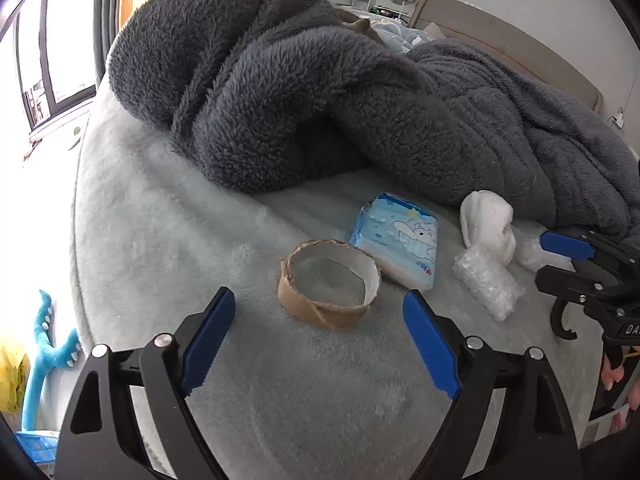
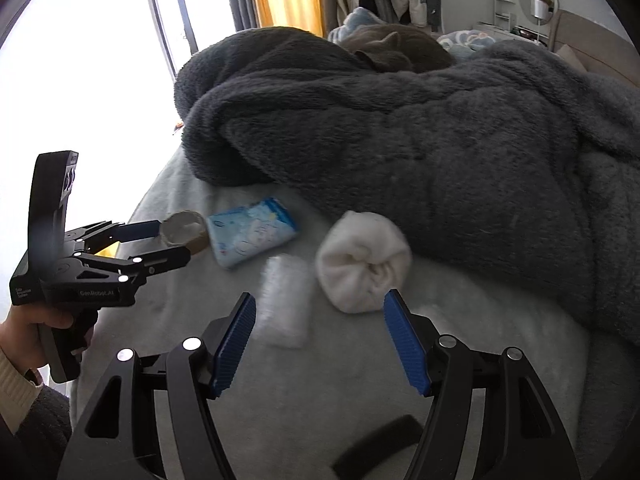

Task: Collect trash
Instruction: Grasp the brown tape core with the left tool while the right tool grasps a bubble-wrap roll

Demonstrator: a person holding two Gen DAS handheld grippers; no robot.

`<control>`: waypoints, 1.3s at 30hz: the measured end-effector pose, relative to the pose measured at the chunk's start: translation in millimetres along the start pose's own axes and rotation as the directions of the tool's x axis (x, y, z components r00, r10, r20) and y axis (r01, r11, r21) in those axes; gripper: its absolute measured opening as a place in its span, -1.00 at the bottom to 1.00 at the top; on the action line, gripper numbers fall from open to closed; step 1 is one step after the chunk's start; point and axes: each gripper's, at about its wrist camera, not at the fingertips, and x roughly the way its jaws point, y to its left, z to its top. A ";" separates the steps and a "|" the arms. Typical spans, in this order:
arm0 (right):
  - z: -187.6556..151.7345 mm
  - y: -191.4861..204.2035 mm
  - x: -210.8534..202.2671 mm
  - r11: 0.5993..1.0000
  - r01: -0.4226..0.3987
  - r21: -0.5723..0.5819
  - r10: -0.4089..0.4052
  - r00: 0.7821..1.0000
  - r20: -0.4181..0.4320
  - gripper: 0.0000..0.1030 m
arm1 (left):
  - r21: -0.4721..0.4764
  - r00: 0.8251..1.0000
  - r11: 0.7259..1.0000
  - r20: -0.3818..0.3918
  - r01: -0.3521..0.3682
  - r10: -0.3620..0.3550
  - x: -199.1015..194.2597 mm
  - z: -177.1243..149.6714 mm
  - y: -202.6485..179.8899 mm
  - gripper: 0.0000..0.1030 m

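Left gripper [image 1: 320, 344] hangs with jaws apart just short of the cardboard ring [image 1: 330, 284]; right gripper [image 2: 318, 344], also apart and empty, sits near the plastic wrap [image 2: 286, 300] and white sock ball [image 2: 362, 262]. A tissue pack [image 1: 396, 244] lies between them. Behind, a dark fleece blanket [image 1: 280, 92] heaps on the pale bed [image 1: 160, 240], with a window [image 1: 52, 60] beside it.

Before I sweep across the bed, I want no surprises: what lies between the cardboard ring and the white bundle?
The blue tissue pack lies between the cardboard ring and the white bundle, with a bubble-wrap piece nearer the bundle; the left wrist view shows it best.
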 end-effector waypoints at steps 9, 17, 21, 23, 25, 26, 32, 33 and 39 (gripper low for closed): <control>-7.7 -23.2 0.5 0.999 0.051 0.007 -0.051 0.998 -0.022 0.32 | -0.025 1.000 0.999 0.010 -0.020 0.020 7.2 5.3 -1.4 0.40; -15.8 -37.2 1.2 0.995 0.102 0.000 -0.102 0.994 -0.036 0.36 | -0.026 1.000 1.000 0.024 -0.009 0.010 6.8 8.3 -5.6 0.09; -18.2 -50.9 2.7 0.992 0.119 0.032 -0.118 0.992 -0.041 0.37 | -0.026 0.999 1.000 0.030 -0.009 0.010 3.8 7.6 -6.8 0.07; -17.5 -57.0 3.2 0.991 0.121 0.054 -0.119 0.992 -0.039 0.37 | -0.030 0.999 1.000 0.034 -0.005 0.006 0.8 6.7 -6.5 0.07; -17.4 -60.8 4.6 0.990 0.128 0.064 -0.125 0.991 -0.041 0.37 | -0.032 0.999 0.999 0.041 -0.002 0.003 -2.9 5.8 -6.4 0.07; -17.7 -62.8 5.8 0.989 0.137 0.063 -0.134 0.990 -0.044 0.37 | -0.034 0.999 0.999 0.046 0.001 0.001 -4.9 5.4 -6.1 0.07; -20.9 -74.7 15.9 0.977 0.202 0.064 -0.197 0.978 -0.074 0.35 | -0.042 0.998 0.999 0.066 0.018 -0.015 -16.5 3.4 -5.1 0.07; -21.3 -76.7 17.8 0.975 0.214 0.064 -0.208 0.975 -0.080 0.27 | -0.041 0.998 0.999 0.067 0.018 -0.016 -17.8 2.5 -5.0 0.07; -24.9 -84.4 17.9 0.954 0.293 0.068 -0.287 0.954 -0.086 -0.19 | -0.026 0.997 0.999 0.070 0.022 -0.020 -32.5 -6.4 -7.8 0.07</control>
